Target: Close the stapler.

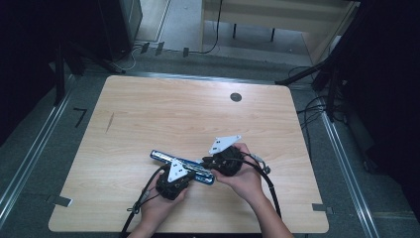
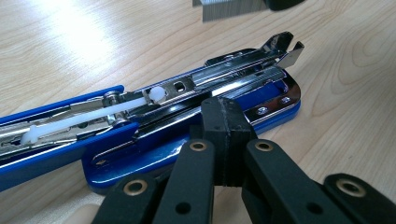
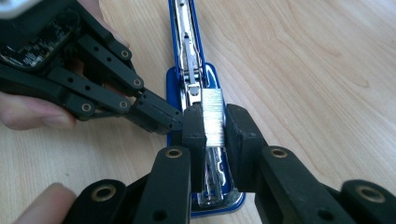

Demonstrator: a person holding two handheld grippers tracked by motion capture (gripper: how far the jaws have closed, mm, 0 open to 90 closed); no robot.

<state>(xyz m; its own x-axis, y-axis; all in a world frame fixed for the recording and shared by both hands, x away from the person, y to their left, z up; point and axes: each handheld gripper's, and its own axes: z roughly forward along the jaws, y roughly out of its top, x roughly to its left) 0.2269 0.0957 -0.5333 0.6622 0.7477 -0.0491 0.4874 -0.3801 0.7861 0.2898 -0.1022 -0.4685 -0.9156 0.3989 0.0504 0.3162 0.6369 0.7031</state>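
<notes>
In the left gripper view the stapler [image 2: 140,121] runs off the left edge, and the strip of staples [image 2: 229,9] is cut by the top edge; in the right gripper view the right gripper [image 3: 215,123] hides part of the stapler's channel

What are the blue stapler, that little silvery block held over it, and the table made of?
The stapler: glossy blue shell, plastic or painted metal, with mirror-bright chrome rails inside and a white plastic-looking pusher rod. The strip of staples in the right hand-held gripper: fine ribbed silvery metal. The table: pale wood grain, matte, probably laminate.
</notes>
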